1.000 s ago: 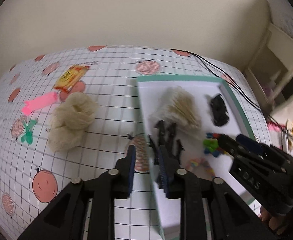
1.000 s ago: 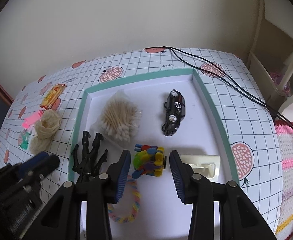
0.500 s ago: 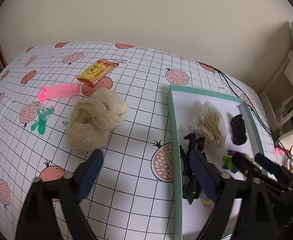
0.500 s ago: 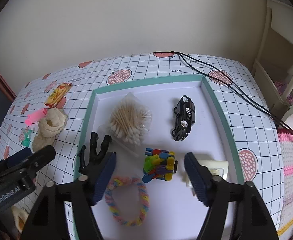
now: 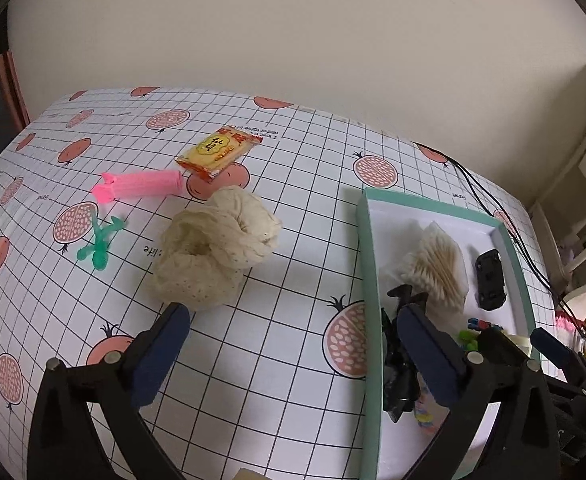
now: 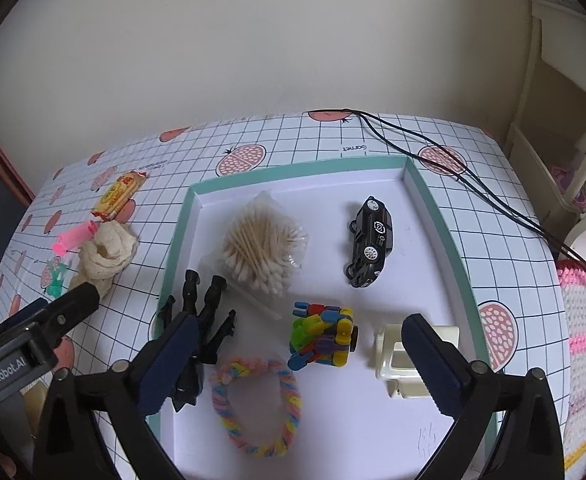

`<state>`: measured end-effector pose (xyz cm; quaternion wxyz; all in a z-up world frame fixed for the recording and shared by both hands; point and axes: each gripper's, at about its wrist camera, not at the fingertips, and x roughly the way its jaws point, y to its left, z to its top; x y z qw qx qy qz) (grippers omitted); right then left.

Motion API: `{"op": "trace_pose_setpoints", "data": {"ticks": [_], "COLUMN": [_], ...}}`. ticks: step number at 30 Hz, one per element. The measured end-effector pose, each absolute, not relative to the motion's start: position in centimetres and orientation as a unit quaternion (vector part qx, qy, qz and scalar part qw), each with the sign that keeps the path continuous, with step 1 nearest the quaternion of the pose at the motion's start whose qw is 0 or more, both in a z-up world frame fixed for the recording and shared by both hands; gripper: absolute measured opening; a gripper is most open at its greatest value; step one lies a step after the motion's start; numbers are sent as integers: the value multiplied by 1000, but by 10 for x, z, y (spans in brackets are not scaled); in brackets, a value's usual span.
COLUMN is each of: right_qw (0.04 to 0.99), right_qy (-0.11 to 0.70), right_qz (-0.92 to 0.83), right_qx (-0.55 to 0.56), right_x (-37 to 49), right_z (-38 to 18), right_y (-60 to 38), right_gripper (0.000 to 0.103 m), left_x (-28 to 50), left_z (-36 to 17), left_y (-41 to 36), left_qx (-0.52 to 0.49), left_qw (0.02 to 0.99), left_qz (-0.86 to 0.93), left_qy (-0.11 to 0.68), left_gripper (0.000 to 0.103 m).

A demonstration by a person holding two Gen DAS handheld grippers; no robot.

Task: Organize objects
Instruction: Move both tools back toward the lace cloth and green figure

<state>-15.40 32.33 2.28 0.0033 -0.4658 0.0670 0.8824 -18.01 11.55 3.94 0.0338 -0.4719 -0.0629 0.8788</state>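
Both claws are gaping wide and gripping nothing. The left gripper (image 5: 289,330) is hanging over the tabletop, facing the cream cloth bundle (image 5: 217,246) lying near the tray's left rim (image 5: 367,280). The right gripper (image 6: 299,338) is hovering over the tray's filled near half. Gathering is apparently underway; next, the left claw should be straddling the bundle and closing.

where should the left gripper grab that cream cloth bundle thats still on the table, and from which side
Probably from above, closing across the rumpled upper mound of the cream cloth bundle, where soft raised folds give the fingers something to pinch. It lies loose on the table, apart from the green-rimmed tray, and the left gripper is already wide open just short of its near edge. The hollow in its middle offers less to grip.
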Motion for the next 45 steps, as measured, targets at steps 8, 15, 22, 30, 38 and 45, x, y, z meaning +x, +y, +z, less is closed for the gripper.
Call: {"op": "trace_pose_setpoints", "data": {"ticks": [8, 15, 22, 30, 38, 45], "right_qw": [0, -7, -34, -74, -101, -135], "right_qy": [72, 71, 66, 77, 78, 34], "right_qz": [886, 897, 912, 917, 906, 885], "right_qx": [-457, -436, -403, -384, -403, -444], "right_x": [-153, -151, -152, -158, -182, -208], "right_z": [24, 37, 63, 89, 101, 78], "right_y": [323, 315, 286, 243, 202, 154], "right_gripper": [103, 103, 103, 103, 103, 100], "left_x": [-184, -189, -195, -204, -221, -242], "left_z": [39, 49, 72, 90, 92, 72], "left_y": [110, 83, 42, -15, -72, -87], "left_qx": [-479, -473, -444, -422, -416, -458], "left_qw": [42, 43, 24, -5, -36, -73], "left_qz": [874, 873, 887, 896, 894, 867], "left_qy": [-75, -110, -128, -136, -162, -182], "left_gripper": [103, 103, 103, 103, 103, 103]}}
